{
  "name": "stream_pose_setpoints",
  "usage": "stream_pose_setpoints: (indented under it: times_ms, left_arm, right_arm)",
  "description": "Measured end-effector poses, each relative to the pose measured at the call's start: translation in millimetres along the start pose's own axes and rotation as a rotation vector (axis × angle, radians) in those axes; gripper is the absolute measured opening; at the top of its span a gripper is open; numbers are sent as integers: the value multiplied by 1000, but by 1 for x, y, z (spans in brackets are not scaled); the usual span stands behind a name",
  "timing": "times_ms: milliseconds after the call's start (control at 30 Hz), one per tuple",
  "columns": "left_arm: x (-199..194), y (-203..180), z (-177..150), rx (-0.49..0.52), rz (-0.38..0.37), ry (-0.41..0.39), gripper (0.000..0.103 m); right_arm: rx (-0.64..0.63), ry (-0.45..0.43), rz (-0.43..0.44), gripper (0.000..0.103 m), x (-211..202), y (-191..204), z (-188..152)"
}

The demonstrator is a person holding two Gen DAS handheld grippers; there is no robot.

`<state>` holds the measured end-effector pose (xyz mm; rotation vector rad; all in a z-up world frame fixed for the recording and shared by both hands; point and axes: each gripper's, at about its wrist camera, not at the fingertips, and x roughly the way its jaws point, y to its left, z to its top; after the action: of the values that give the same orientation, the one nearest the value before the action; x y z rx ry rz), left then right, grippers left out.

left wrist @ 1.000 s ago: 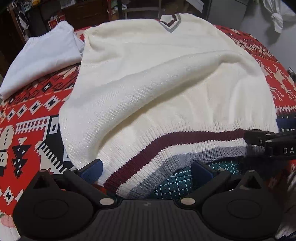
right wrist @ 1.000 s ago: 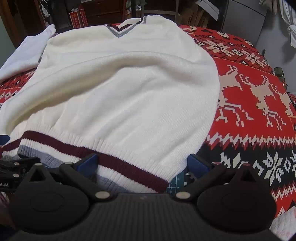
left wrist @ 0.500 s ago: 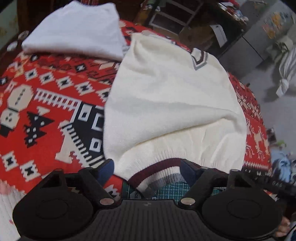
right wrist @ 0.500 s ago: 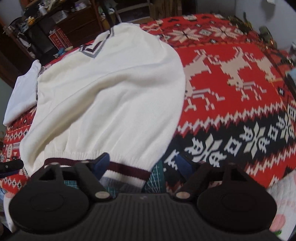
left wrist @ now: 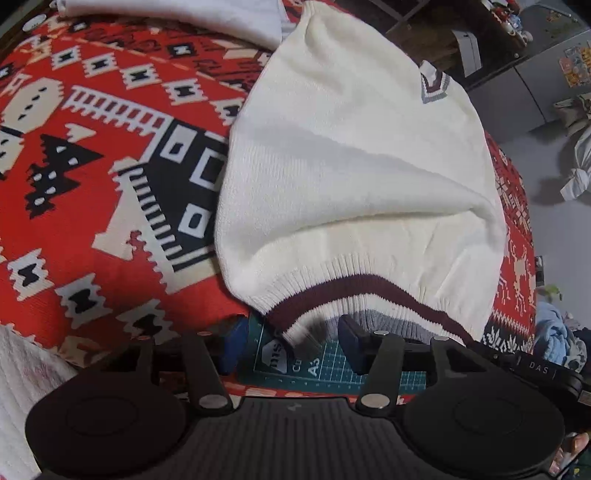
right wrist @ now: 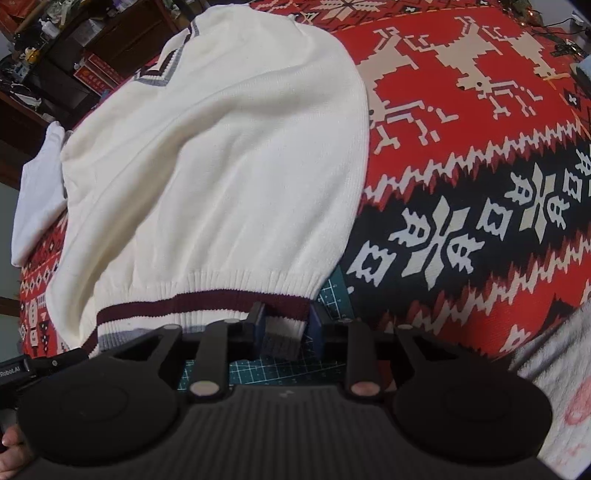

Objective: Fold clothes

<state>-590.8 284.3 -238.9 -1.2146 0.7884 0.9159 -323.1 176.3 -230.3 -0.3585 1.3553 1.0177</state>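
Sweater (left wrist: 354, 177), cream knit with a ribbed hem (right wrist: 207, 295) banded in maroon and grey and a striped V-neck at the far end, lies spread flat on the red patterned blanket (left wrist: 110, 229) that covers the tabletop; a green cutting mat (left wrist: 332, 365) shows beneath the near hem, and a white folded garment (left wrist: 221, 14) rests beside the sweater's far left shoulder.

Left gripper (left wrist: 291, 341) stands at the hem's left corner, its fingers closing with the corner between them but a clear gap on either side, so no hold is made yet. Right gripper (right wrist: 284, 326) stands at the hem's right corner, its fingers closing and already narrow about the grey and maroon rib; whether the pads press the cloth cannot be told for certain, though they appear to touch it.

The knit looks soft, limp and fairly light, with some stretch; it should drape and sag between two held points rather than keep a shape. The ribbed hem is the thickest, firmest edge, and its two corners are the sensible places to take hold. A shallow pinch may slip off the rib or catch one layer only.
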Motion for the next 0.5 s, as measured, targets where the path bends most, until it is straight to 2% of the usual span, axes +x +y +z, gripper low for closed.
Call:
stream_pose_setpoints:
  times_ms: [33,67,133,167,200,333,500]
  left_arm:
    - [0,-1,1,3,6,-6,48]
    - [0,-2,3,6,15,-14,33]
    - [0,-4,5,19,27,-21,13]
    - [0,-6,5,30,36,-26,11]
    - [-1,-7,4,46,48,-34,9]
    - [-9,-15,-3,132,74,-46,7]
    - [-21,-17,-18,217,79,-2,7]
  right_arm:
    - [-2,-6,-4,30,0,1,0]
    - [-4,-11,-9,30,0,2,-1]
    - [-7,-21,-27,24,0,3,-2]
    - [-8,-25,-38,15,-1,3,-2]
    - [-2,-25,-46,11,-1,1,-1]
    - [32,-26,-63,8,-8,-9,1]
    - [39,-50,-95,5,-29,-30,-4]
